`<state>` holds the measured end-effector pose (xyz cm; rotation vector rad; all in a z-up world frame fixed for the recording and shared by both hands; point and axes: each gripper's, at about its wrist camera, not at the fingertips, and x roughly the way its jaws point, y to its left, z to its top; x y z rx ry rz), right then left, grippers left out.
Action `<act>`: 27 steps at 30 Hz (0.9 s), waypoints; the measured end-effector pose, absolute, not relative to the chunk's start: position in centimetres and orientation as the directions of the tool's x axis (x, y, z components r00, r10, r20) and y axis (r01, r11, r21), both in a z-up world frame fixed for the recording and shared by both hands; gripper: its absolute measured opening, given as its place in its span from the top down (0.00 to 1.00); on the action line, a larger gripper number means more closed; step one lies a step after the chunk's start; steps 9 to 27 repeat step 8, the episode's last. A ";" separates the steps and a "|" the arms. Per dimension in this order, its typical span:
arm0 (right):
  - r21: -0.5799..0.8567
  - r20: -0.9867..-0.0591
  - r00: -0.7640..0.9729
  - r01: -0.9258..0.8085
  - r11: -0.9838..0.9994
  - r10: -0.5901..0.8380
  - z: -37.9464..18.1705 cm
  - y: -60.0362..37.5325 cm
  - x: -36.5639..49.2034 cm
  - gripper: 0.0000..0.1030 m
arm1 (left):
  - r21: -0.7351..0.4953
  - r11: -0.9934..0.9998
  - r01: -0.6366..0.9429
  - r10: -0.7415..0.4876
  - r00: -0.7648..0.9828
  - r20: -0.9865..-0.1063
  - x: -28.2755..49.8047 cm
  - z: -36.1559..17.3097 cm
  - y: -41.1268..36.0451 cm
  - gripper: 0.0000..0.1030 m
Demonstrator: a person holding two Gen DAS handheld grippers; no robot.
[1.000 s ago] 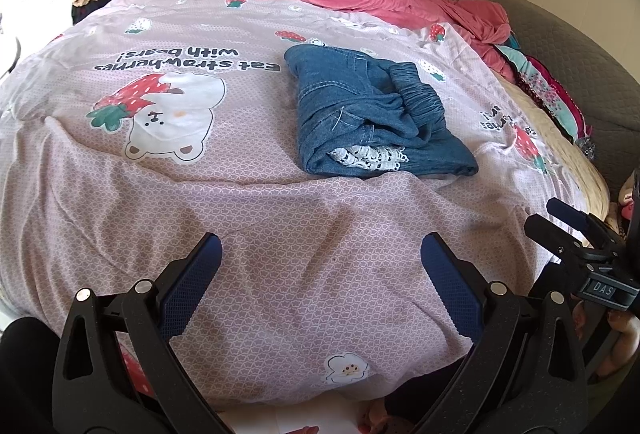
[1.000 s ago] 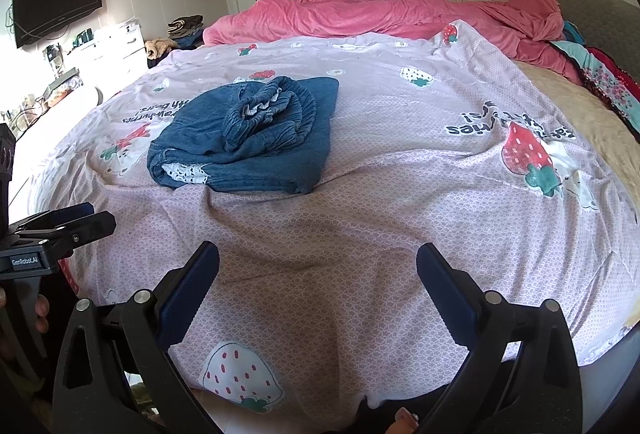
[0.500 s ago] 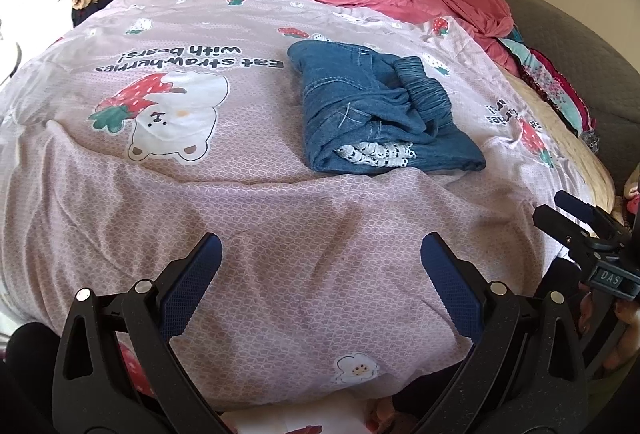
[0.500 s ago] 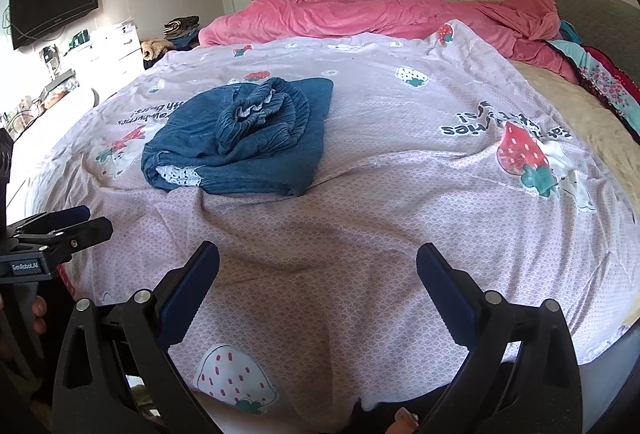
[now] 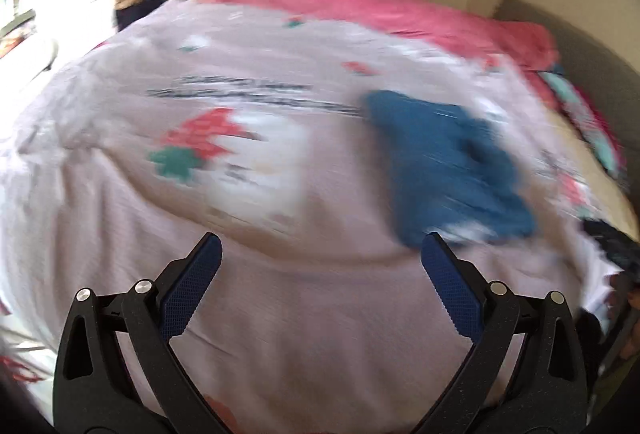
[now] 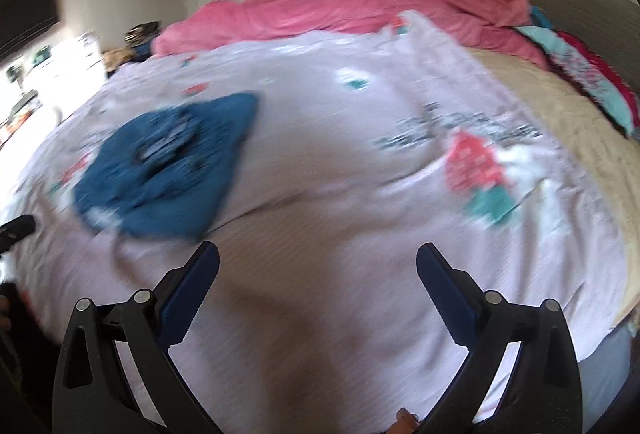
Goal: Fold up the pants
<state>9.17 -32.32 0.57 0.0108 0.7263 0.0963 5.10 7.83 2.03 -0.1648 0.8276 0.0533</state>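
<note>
Pants: blue denim pants (image 5: 444, 165) lie in a compact bundle on the pale pink printed bedsheet (image 5: 280, 294), near the middle of the bed; both views are smeared by motion, so seams and edges cannot be read.
Left gripper: left gripper (image 5: 320, 270) hangs over the near part of the bedsheet, its blue-padded fingers (image 5: 192, 290) wide apart and holding nothing; the pants sit ahead of it and to its right.
Right gripper: right gripper (image 6: 318, 270) is likewise spread and empty, the pants ahead and to its left, well clear of its pads.
Stage: a bundled heap fits either a fold already made or a pile awaiting one; the blur settles neither.
Doing it well: any grasp should wait for a steady view, then take the denim by a hem or waistband edge rather than the bulk, so that layers do not slip.
Risk: soft bedsheet may bunch up with the denim.
Background: rumpled pink duvet (image 6: 360, 13) lies across the far side.
</note>
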 end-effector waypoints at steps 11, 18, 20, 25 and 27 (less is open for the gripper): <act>-0.033 -0.736 0.650 0.246 0.969 -0.190 -0.5 -46.6 22.9 0.04 | 0.073 0.908 -0.414 0.289 0.488 -0.824 15.1 -1.4 21.8 0.09; -0.033 -0.736 0.650 0.246 0.969 -0.190 -0.5 -46.6 22.9 0.04 | 0.073 0.908 -0.414 0.289 0.488 -0.824 15.1 -1.4 21.8 0.09; -0.033 -0.736 0.650 0.246 0.969 -0.190 -0.5 -46.6 22.9 0.04 | 0.073 0.908 -0.414 0.289 0.488 -0.824 15.1 -1.4 21.8 0.09; -0.033 -0.736 0.650 0.246 0.969 -0.190 -0.5 -46.6 22.9 0.04 | 0.073 0.908 -0.414 0.289 0.488 -0.824 15.1 -1.4 21.8 0.09; -0.033 -0.736 0.650 0.246 0.969 -0.190 -0.5 -46.6 22.9 0.04 | 0.073 0.908 -0.414 0.289 0.488 -0.824 15.1 -1.4 21.8 0.09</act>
